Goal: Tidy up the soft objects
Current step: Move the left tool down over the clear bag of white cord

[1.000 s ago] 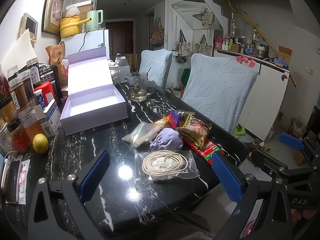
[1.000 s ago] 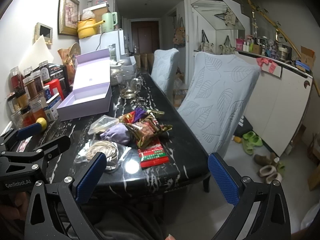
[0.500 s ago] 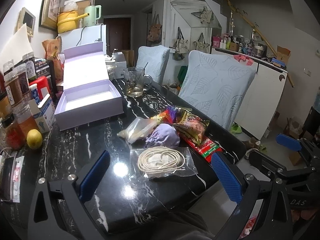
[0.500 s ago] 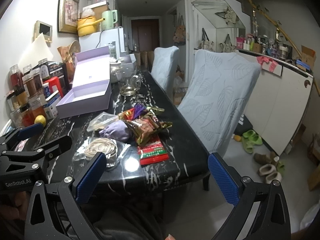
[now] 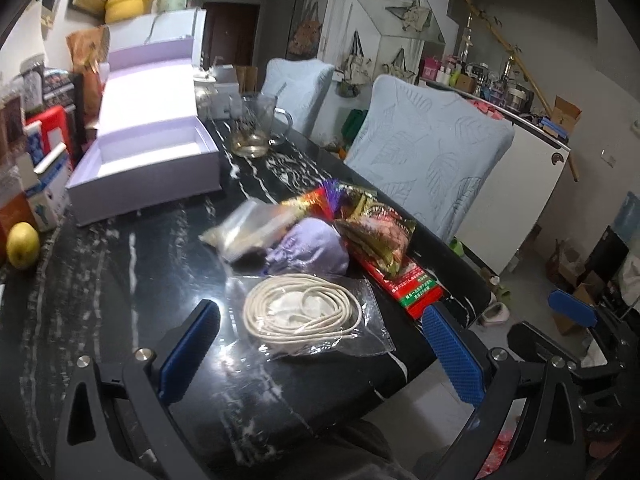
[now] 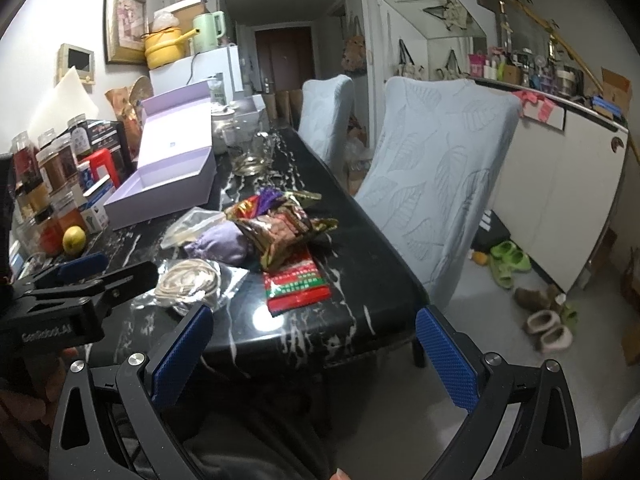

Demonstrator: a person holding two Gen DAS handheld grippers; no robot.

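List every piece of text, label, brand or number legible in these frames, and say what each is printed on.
"GenRobot.AI": on the black body of the left gripper, seen from the right wrist view, blurred but readable.
Print on the red-and-green packet: too small to read.
Markings on the right gripper body, lower right of the left wrist view: too blurred.
Labels on the jars: unreadable.

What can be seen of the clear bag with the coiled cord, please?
The clear plastic bag lies flat on the black marble table, nearest the table's front edge. It is transparent, crinkled and glossy, and holds a cream cord wound in a loose coil over something white. Its far edge meets the lilac fabric pouch. The open left gripper frames it without touching.
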